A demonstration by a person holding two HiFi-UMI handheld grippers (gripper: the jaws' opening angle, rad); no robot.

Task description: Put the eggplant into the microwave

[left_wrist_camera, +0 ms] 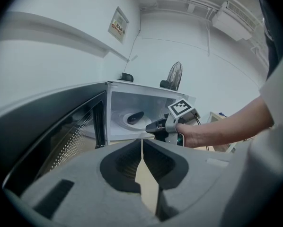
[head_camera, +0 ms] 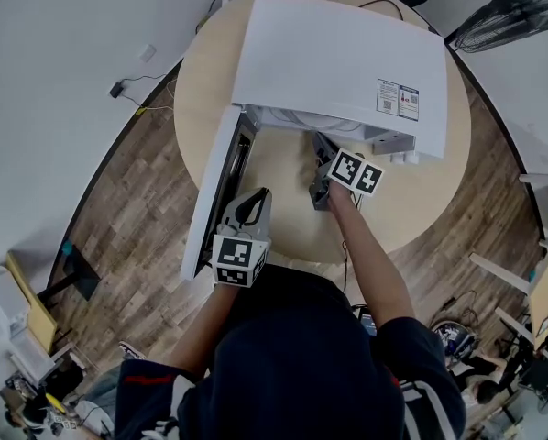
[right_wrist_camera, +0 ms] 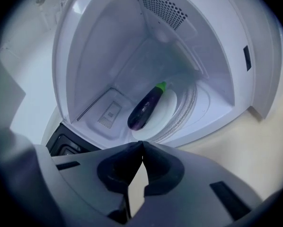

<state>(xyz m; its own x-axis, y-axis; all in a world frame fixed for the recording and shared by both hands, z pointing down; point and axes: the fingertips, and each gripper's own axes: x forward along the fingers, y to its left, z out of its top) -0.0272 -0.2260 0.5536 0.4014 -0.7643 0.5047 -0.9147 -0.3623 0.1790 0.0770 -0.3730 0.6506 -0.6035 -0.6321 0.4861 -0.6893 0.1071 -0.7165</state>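
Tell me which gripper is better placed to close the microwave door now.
Probably the left. The eggplant already lies inside the microwave; its open door stands beside the left gripper. The right gripper sits before the opening, in the door's way, and should draw back first.

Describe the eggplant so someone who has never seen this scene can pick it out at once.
Find the white microwave on the round wooden table, its door swung open. Look inside to the white plate on the cavity floor. The eggplant lies on it: a long, glossy, dark purple thing with a green stem cap, the only coloured item in that white interior.
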